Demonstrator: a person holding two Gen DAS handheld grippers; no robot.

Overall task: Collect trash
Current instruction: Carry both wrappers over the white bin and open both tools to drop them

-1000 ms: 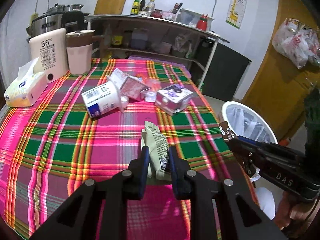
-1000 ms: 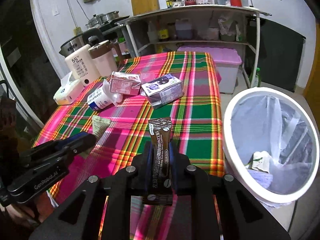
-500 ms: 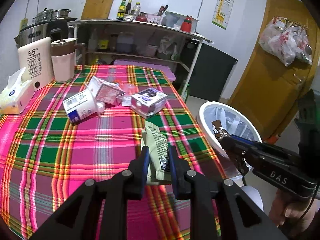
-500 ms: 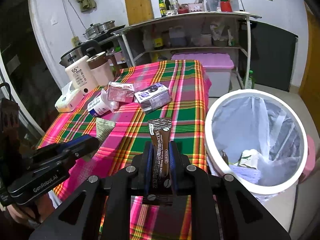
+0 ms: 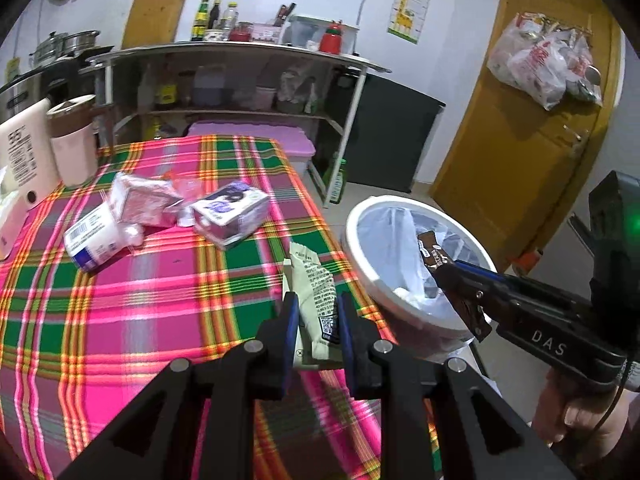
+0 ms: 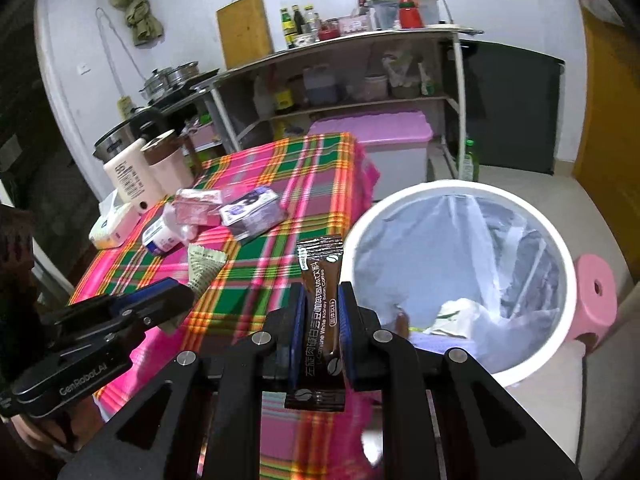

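My left gripper (image 5: pixel 316 316) is shut on a pale green snack wrapper (image 5: pixel 314 288), held above the plaid tablecloth near its right edge. My right gripper (image 6: pixel 322 316) is shut on a brown coffee sachet (image 6: pixel 322 280), which stands upright between the blue pads. A white bin (image 6: pixel 568 280) lined with a clear bag sits on the floor just right of the table, with some trash inside. In the left wrist view the right gripper (image 5: pixel 436 266) holds the sachet (image 5: pixel 430 246) over the bin's (image 5: pixel 360 264) opening. The right wrist view shows the left gripper (image 6: pixel 188 300) with the wrapper (image 6: pixel 204 266) at the lower left.
On the table (image 5: pixel 140 300) lie a white bottle (image 5: pixel 96 236), a pink carton (image 5: pixel 144 204) and a purple carton (image 5: pixel 232 212). A kettle (image 5: pixel 74 144) and a tissue pack (image 6: pixel 112 224) stand at the far left. A pink stool (image 6: pixel 596 300) is beside the bin, and shelves and a door lie behind.
Both grippers have moved right toward the bin with their trash still held. The bin now fills more of both views, and the sachet has come over its rim.
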